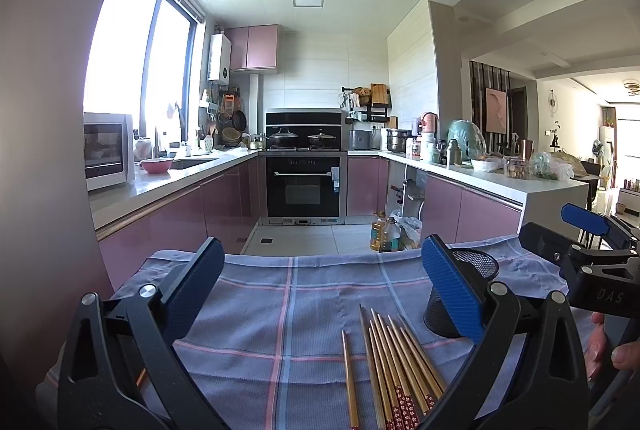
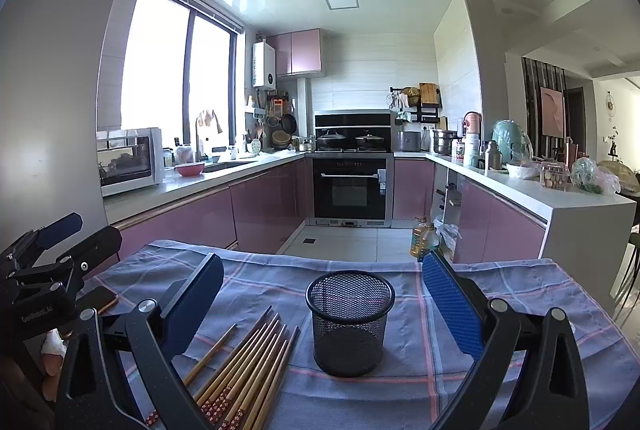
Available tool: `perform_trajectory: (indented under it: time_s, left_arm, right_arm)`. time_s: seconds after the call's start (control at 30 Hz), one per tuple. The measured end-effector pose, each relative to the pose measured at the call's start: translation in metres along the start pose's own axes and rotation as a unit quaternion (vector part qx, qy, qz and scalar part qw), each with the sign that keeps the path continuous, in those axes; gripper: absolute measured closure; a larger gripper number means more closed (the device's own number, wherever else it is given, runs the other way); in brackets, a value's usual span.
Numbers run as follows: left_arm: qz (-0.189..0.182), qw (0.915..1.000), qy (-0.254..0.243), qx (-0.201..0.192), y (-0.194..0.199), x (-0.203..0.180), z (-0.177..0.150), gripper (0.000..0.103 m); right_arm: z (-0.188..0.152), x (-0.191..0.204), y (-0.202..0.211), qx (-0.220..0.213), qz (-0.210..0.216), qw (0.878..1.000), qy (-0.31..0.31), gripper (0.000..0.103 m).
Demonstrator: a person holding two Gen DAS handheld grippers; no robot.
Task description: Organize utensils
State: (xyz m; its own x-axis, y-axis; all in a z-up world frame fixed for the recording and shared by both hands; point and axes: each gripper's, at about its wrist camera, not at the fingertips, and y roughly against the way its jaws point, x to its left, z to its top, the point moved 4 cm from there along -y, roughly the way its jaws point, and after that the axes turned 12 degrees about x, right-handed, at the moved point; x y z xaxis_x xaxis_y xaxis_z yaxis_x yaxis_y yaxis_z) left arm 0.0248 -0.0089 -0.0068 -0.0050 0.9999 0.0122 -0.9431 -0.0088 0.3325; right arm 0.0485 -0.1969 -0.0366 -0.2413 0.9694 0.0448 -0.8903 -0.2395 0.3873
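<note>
A table draped in a blue plaid cloth carries a bundle of wooden chopsticks lying flat, just left of an upright black mesh holder. Near the cloth's left edge lies a dark flat object, possibly a phone.

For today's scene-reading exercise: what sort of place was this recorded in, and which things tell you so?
Most likely a home kitchen: a built-in oven below a stove with lidded pots, a sink under the window, and a countertop oven on the counter.
</note>
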Motion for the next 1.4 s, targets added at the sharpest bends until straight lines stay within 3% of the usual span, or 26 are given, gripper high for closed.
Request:
perform_trajectory:
  time_s: [1.4]
  left_arm:
    - [-0.001, 0.9998, 0.008, 0.021, -0.0105, -0.0017, -0.0039, 0.006]
  right_arm:
    - [0.0016, 0.0028, 0.0023, -0.002, -0.027, 1.000, -0.001, 0.007]
